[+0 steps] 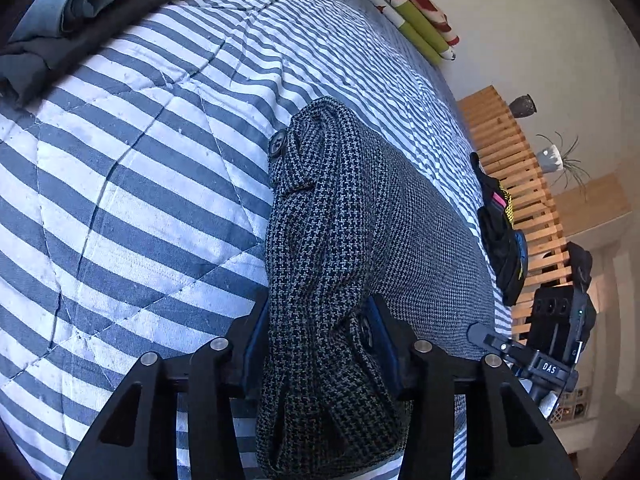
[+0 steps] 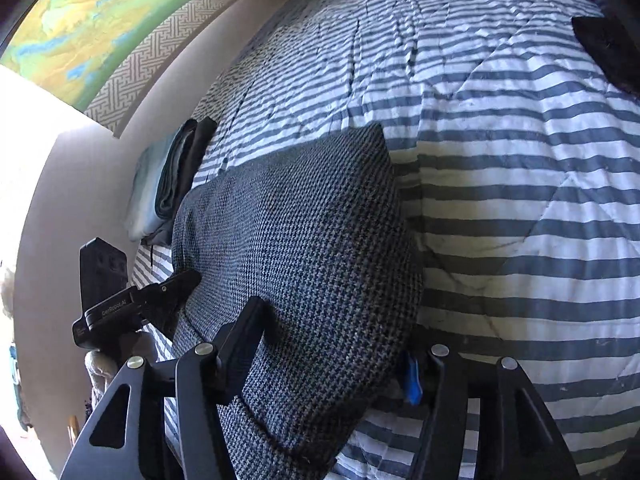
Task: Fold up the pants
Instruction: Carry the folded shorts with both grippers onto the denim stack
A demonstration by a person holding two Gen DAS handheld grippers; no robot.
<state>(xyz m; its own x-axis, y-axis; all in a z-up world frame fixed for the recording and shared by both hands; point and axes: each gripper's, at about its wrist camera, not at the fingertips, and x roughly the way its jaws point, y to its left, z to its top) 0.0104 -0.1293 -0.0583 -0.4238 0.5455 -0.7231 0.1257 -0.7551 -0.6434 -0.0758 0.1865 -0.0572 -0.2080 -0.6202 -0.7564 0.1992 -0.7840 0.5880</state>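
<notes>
My left tongs (image 1: 320, 344) are clamped on a bunched fold of the grey-and-black houndstooth woven pants (image 1: 340, 240); the cloth fills the gap between the two blue-padded fingers (image 1: 382, 340) at bottom centre of the left view and runs up the middle of the frame. A dark round button (image 1: 277, 143) sits on the fabric edge near frame centre. The pants rest on the blue-and-white striped quilted bed cover (image 1: 140, 200).

In the right view my right tongs (image 2: 328, 356) also grip the pants (image 2: 304, 248): cloth is pinched between the black left finger (image 2: 240, 344) and the blue-tipped right one, low centre of frame, with the folded panel spreading up and left from there. The other gripper's fingers touch the pants' edge at lower left of this frame.

A folded stack of teal and dark cloth (image 1: 80, 4) lies at upper left of the left view, apart from the pants. A black garment with pink and yellow trim (image 1: 500, 240) lies at the bed's right edge, beside a wooden slatted rail (image 1: 516, 160).
</notes>
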